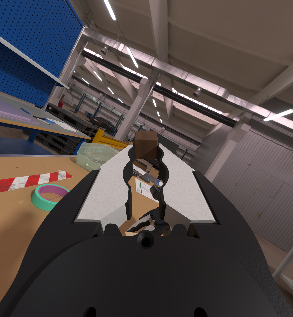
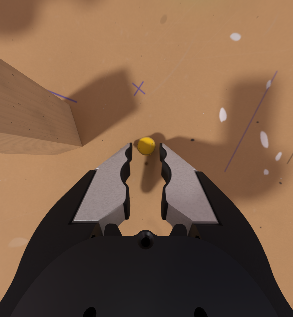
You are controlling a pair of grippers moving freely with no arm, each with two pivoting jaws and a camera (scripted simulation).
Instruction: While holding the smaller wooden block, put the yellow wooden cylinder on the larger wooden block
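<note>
One cylinder (image 2: 145, 146), two blocks (image 1: 146, 147) (image 2: 30, 120) (both wooden)

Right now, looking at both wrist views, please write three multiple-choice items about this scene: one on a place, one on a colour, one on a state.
1. Where is the yellow wooden cylinder?
A. On the larger wooden block
B. On the table, just beyond the right gripper's fingertips
C. In the left gripper

2. What colour is the outside of the tape roll?
A. Green
B. Red
C. Black

3. What is the left gripper doing?
A. Open, empty
B. Shut on the smaller wooden block
C. Out of view

Answers:
1 B: the cylinder stands on the table beyond the open right gripper, apart from the larger wooden block.
2 A: green outside, purple inside.
3 B: its fingertips clamp the smaller wooden block.
</note>
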